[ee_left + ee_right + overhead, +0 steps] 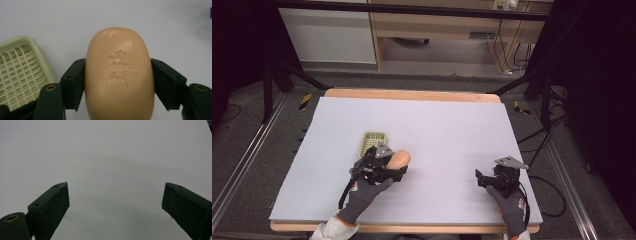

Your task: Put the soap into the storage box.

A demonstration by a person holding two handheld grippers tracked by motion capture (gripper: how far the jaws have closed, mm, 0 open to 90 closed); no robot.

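soap (119,75): peach oval bar, clamped across its width between the left gripper's two jaws; its rounded far end pokes out past them.
left gripper (388,170): closed onto the soap, both pads flat against its sides; it sits just beside the dish, on the near right of it.
dish (373,141): pale green soap dish with a slatted grid floor, nothing lying in it, resting on the table (452,125).
right gripper (486,178): jaws spread wide, holding nothing, well to the right of the dish over bare table.
step in hand: judged to be carrying the soap to the dish.
how to do it well: keep the squeeze even, since a smooth rounded bar can squirt out of flat pads; turn the bar so its long side runs along the dish, lower it until it rests on the grid, then let go.
risk: clipping the dish rim may push the light dish away.
writing: two characters pressed into the top of the soap; i cannot read them with confidence. no other label seen.
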